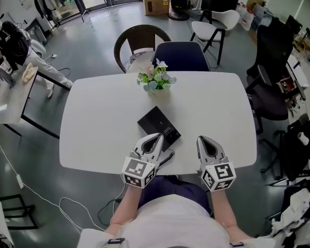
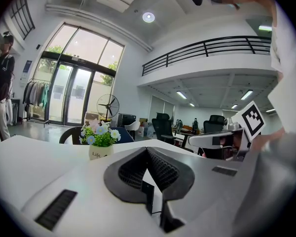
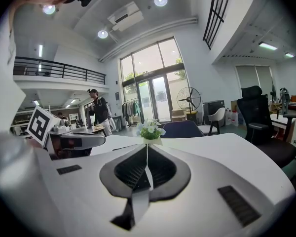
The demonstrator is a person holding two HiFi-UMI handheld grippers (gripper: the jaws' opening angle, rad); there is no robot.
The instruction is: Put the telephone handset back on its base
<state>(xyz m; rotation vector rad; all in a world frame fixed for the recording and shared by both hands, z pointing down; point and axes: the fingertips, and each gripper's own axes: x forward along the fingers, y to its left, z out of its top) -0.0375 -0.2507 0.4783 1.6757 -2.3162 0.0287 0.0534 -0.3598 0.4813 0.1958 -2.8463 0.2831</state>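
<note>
White office desk (image 1: 93, 128), black telephone (image 1: 157, 124) by front edge, handset (image 1: 170, 130) seemingly already cradled, nothing left; left gripper (image 1: 157, 137) and right gripper (image 1: 204, 140) jaws together, empty.

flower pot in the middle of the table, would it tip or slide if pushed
The flower pot is small and its flowers spread wider than its base, so a push up high would probably tip it. Pushed low, it would likely slide on the smooth white table. It looks light.
</note>
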